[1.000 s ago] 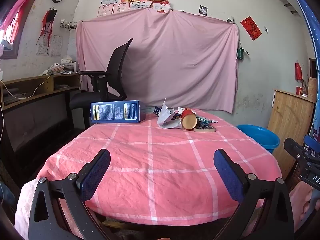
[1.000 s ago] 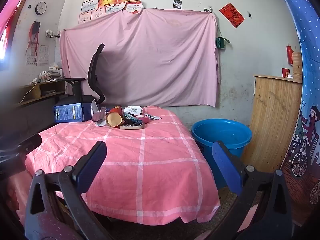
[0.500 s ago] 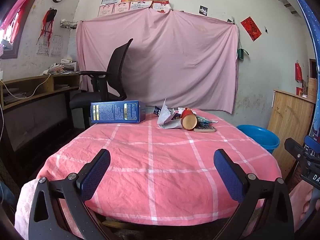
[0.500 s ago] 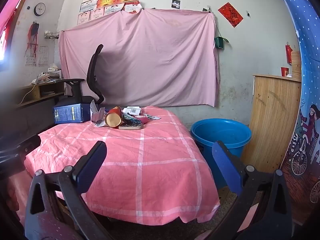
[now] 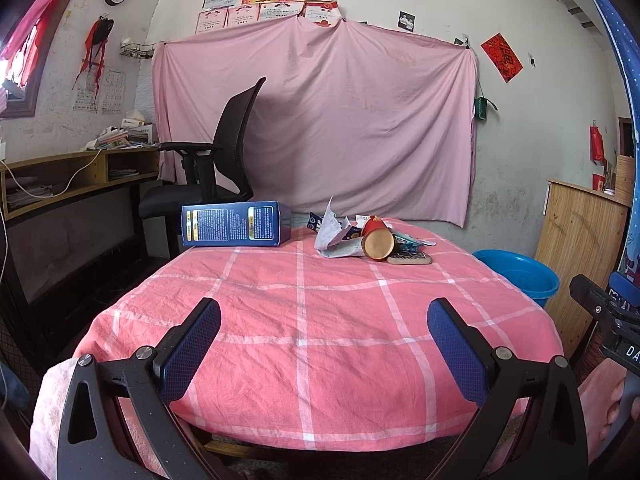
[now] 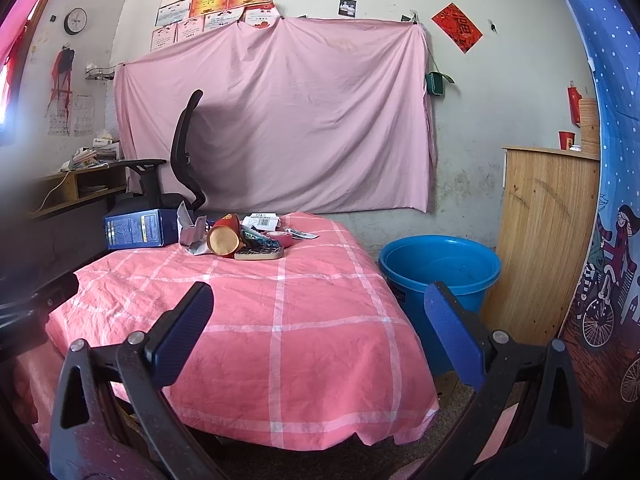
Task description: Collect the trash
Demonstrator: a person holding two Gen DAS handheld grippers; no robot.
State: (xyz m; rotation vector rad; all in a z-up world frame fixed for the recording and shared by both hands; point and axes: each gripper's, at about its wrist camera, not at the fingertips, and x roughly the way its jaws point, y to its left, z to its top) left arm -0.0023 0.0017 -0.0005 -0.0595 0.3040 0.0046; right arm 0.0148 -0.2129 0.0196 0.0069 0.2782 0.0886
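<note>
Nothing on the counter has shifted since the earlier frames; the right view has drifted only slightly, the left not at all.

Left tongs: spread wide, empty, hanging over the near edge of the counter, well short of the trash.
Right tongs: spread wide, empty, hanging at the near right corner of the counter, the blue tub showing just behind the right finger.

Counter covering: pink cloth with a white grid, wrinkled.

Trash, all at the far end of the counter:
- blue box, lying on its long side at the far left edge, printed face toward the cameras.
- crumpled paper, just right of the box and apart from it.
- red cup, tipped on its side, open mouth toward the cameras, touching the paper.
- flat tin, lying just in front and right of the cup.
- roll of tape and assorted wrappers, behind the tin.

Tub: on the floor, right of the counter, beside a wooden cabinet.

Backdrop: office chair behind the box; pink sheet on the wall.
</note>
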